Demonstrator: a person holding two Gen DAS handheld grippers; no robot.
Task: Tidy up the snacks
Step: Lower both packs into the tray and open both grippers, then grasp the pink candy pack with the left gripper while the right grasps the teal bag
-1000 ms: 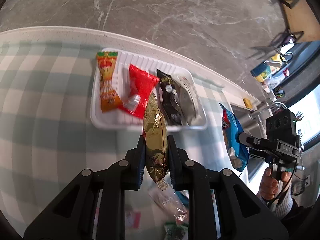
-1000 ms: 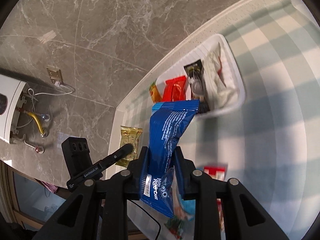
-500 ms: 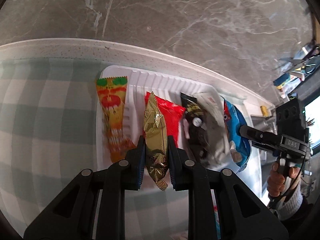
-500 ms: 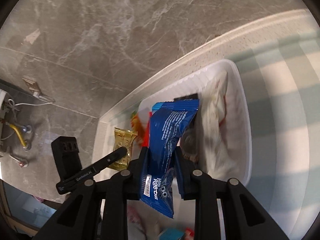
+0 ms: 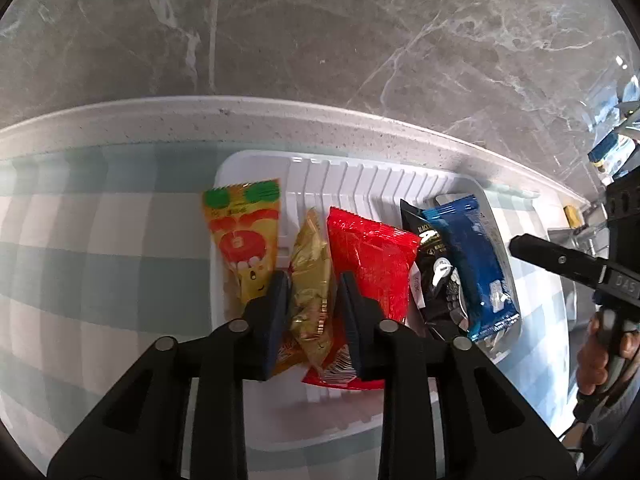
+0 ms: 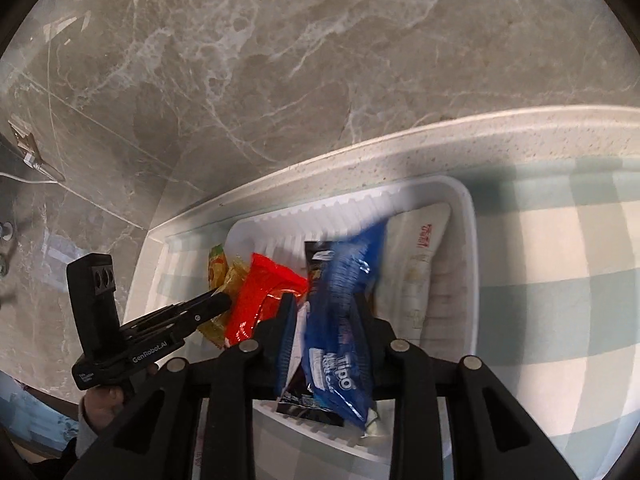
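My left gripper has just been easing its jaws apart around the gold packet, now lying in the white tray between the yellow and red bags. My right gripper likewise loosens off the blue biscuit pack, set beside the black one. Both snacks look delivered. Checked cloth covers the counter; grey marble wall behind.

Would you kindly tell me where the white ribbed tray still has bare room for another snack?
Bare ribbed floor shows along the far wall of the white ribbed tray, beyond the yellow-orange packet, gold packet and red packet. The right end is crowded: black packet, blue packet and a white packet overlap.
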